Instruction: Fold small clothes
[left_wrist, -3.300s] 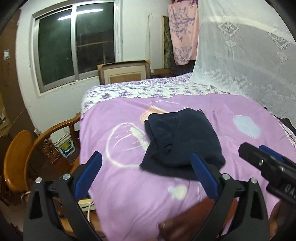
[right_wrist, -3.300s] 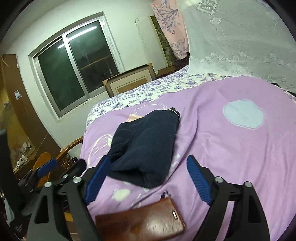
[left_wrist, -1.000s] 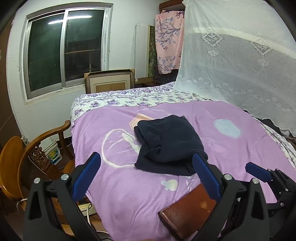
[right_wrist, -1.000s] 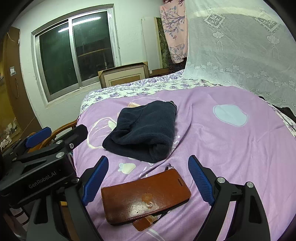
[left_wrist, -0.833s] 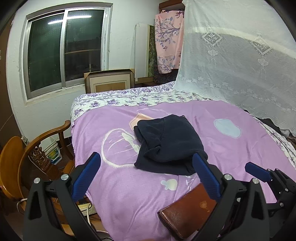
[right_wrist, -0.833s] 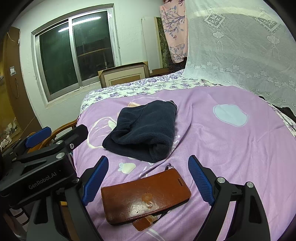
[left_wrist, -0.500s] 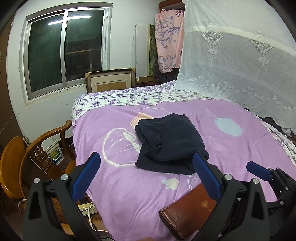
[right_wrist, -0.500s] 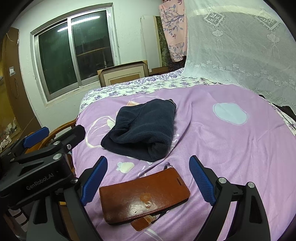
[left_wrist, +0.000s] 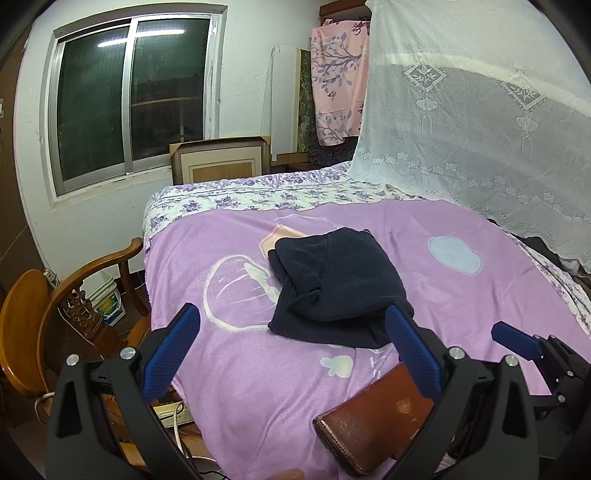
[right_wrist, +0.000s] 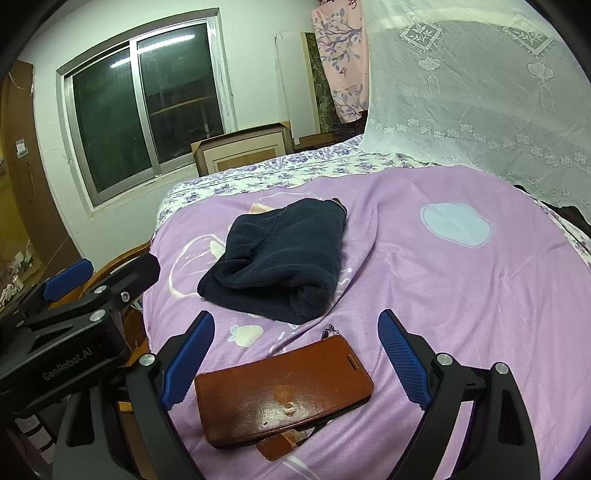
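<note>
A dark navy fleece garment (left_wrist: 334, 286) (right_wrist: 280, 254) lies folded into a thick bundle on the purple bedspread (left_wrist: 461, 302) (right_wrist: 461, 295). My left gripper (left_wrist: 293, 332) is held open above the near bed edge, short of the bundle, with nothing between its blue pads. My right gripper (right_wrist: 295, 339) is also open, its pads spread on either side of a brown leather phone case (right_wrist: 282, 393) (left_wrist: 373, 417) that lies on the bedspread in front of the garment. Each gripper shows at the edge of the other's view.
A wooden chair (left_wrist: 70, 306) stands left of the bed, with a white bucket (left_wrist: 105, 299) behind it. White lace netting (left_wrist: 480, 129) hangs over the bed's right side. A framed panel (left_wrist: 219, 166) leans under the window (left_wrist: 129, 96). Cables lie on the floor by the bed corner.
Both grippers have pulled back from the garment since 3.3 s ago, so the phone case shows fully. Over the last second the views barely shift, and the garment stays put.
</note>
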